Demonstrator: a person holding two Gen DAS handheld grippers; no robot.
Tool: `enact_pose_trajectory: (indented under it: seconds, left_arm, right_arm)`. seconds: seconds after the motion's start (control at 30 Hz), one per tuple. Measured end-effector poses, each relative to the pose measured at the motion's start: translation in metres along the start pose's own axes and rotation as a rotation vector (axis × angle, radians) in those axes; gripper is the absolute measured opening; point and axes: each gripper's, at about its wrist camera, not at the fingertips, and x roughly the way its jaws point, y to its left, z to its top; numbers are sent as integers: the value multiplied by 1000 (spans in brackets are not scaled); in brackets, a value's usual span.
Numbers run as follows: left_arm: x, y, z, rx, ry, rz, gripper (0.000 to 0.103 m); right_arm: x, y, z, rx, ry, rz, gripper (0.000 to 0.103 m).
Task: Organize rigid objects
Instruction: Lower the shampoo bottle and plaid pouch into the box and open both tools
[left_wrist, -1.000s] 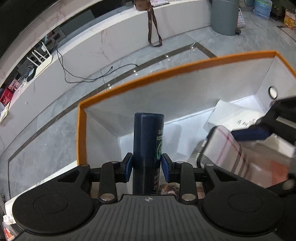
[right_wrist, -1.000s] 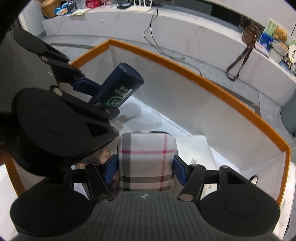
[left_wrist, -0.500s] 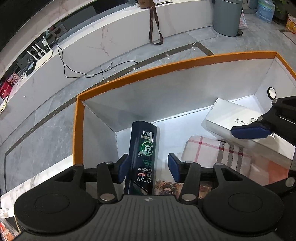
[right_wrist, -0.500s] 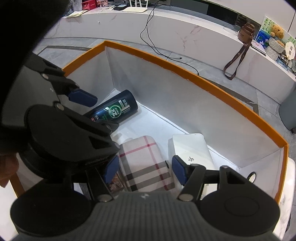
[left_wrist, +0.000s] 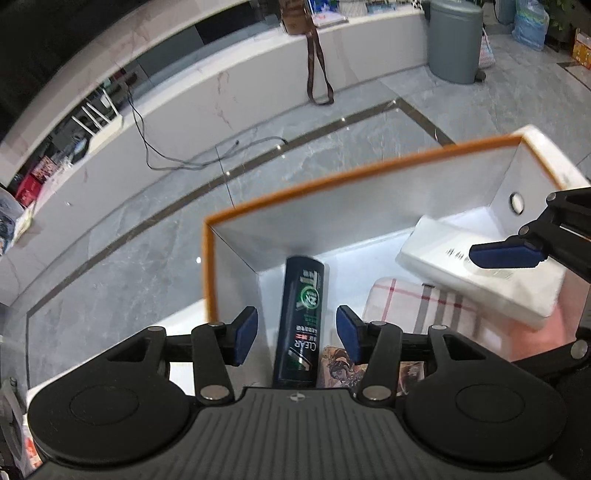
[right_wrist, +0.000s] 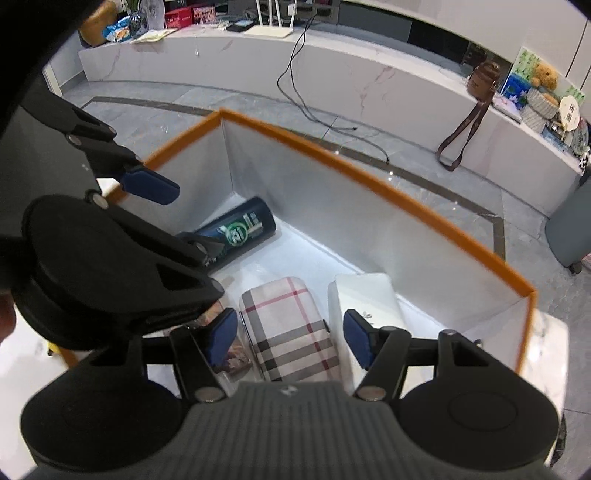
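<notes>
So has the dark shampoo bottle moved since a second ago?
Yes. The shampoo bottle was upright in the left gripper; now it lies on the floor of the orange-rimmed box, by its left wall.

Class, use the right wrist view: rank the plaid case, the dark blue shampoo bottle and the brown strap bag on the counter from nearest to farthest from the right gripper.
1. Plaid rectangular case: lying in the orange-rimmed box, directly between and below the right gripper fingers.
2. Dark blue shampoo bottle: lying in the box's far left corner.
3. Brown strap bag: on the white counter, far right, beyond the floor.
</notes>
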Motion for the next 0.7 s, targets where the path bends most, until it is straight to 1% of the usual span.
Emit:
enact_pose_trajectory:
  seconds: [0.17,0.27,0.37,0.47,0.53,0.7]
  left_arm:
    - [-47,1,8,7,-48,25,61]
    - [-75,0,10,13,-82,42,65]
    - [-106,0,11,19,-114,55,66]
    - [-135,-2,10,29,-143,72,66]
    - [-155,-2,7,34,-166,85,69]
    - [-203,-2,-5,36,-223,115,73]
  right_arm:
    - [-43,3,6,-12,-48,-26,63]
    - [-74,4,9,-17,-80,-44,63]
    - [-105,7,11,-21,-113,-62,64]
    - [-137,11,9,-28,-143,-80,64]
    - [-159,15,8,-33,-164,-90,64]
    - [-212,27,3,-53,-220,-113,65]
